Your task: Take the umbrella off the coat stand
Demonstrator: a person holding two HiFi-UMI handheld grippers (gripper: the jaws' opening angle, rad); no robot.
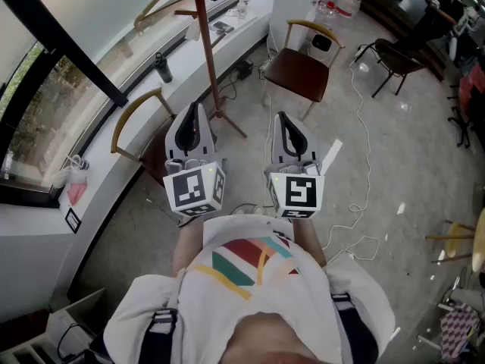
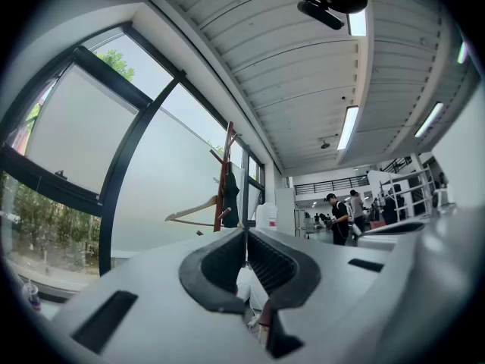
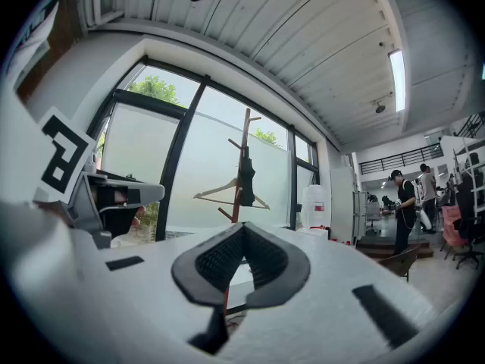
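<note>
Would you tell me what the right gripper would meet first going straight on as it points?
Probably the coat stand, near the dark umbrella hanging on it; nothing shows in between, though depth is unclear.

The stand [image 1: 206, 51] rises from the floor just beside the sill [image 1: 106, 174], ahead of the two grippers. These sit side by side in front of the person, the left gripper [image 1: 195, 111] nearer the stand's foot and the right gripper [image 1: 282, 118] to its right. The umbrella [image 3: 244, 179] hangs high on the stand, against the pole, and a hanger [image 3: 226, 192] hangs from a peg beside it. A bottle [image 1: 161, 67] stands on the sill, left of the pole. One chair [image 1: 301, 70] stands right of the stand. Another [image 1: 135, 106] is against the sill, below the left gripper. A jug [image 3: 314, 207] stands right of the stand, further back.
</note>
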